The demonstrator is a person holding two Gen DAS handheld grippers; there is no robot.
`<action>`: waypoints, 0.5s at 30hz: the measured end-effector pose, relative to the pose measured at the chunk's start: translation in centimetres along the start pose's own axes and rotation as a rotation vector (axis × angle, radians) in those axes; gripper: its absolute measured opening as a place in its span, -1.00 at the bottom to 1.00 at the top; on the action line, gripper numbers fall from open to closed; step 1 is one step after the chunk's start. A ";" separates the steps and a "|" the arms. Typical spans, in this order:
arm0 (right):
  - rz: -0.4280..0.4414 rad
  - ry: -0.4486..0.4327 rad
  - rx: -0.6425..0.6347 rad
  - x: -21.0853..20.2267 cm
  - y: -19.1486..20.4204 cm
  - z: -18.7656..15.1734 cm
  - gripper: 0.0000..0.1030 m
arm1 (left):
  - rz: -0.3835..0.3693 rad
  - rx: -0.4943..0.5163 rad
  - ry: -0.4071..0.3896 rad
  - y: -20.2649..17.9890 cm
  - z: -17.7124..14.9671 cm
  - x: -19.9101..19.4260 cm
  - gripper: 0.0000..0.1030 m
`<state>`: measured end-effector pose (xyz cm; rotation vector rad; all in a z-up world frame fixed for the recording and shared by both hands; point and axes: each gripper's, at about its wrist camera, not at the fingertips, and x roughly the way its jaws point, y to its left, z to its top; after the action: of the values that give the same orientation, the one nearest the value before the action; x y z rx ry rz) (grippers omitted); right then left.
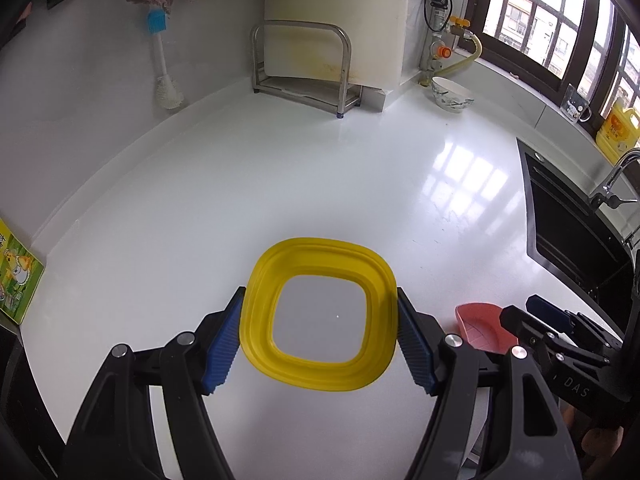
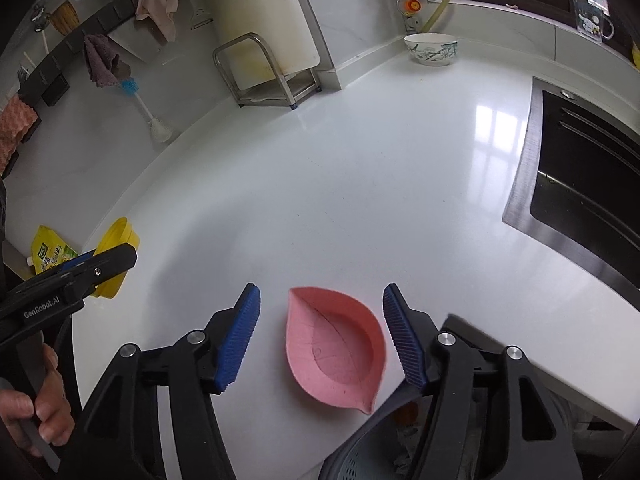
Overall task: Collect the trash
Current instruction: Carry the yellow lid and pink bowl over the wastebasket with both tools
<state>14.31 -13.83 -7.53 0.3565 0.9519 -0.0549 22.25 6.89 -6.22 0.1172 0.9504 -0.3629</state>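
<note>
A yellow square bowl (image 1: 320, 314) sits on the white counter (image 1: 280, 184), empty. My left gripper (image 1: 320, 340) straddles it, blue pads touching its two sides. The bowl also shows at the left of the right wrist view (image 2: 120, 240). A pink leaf-shaped dish (image 2: 334, 346) lies empty near the counter's front edge. My right gripper (image 2: 322, 336) is open around it, pads apart from its rim. The dish shows in the left wrist view (image 1: 482, 326) too. A grey bin (image 2: 372, 452) with scraps stands below the counter edge.
A black sink (image 2: 588, 184) with a tap (image 1: 616, 176) lies to the right. A patterned bowl (image 2: 431, 49) and a metal rack (image 1: 304, 68) stand at the back. A green-yellow packet (image 2: 50, 254) lies at the left edge. A brush (image 1: 162, 60) leans on the wall.
</note>
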 end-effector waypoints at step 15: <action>0.039 0.066 -0.163 1.0 0.0 -2.3 0.31 | -0.010 -0.002 0.001 -0.9 -0.7 -0.8 0.33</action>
<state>13.11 -12.94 -9.53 0.2271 1.0071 0.0696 21.02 6.44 -5.95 0.1109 0.9525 -0.3707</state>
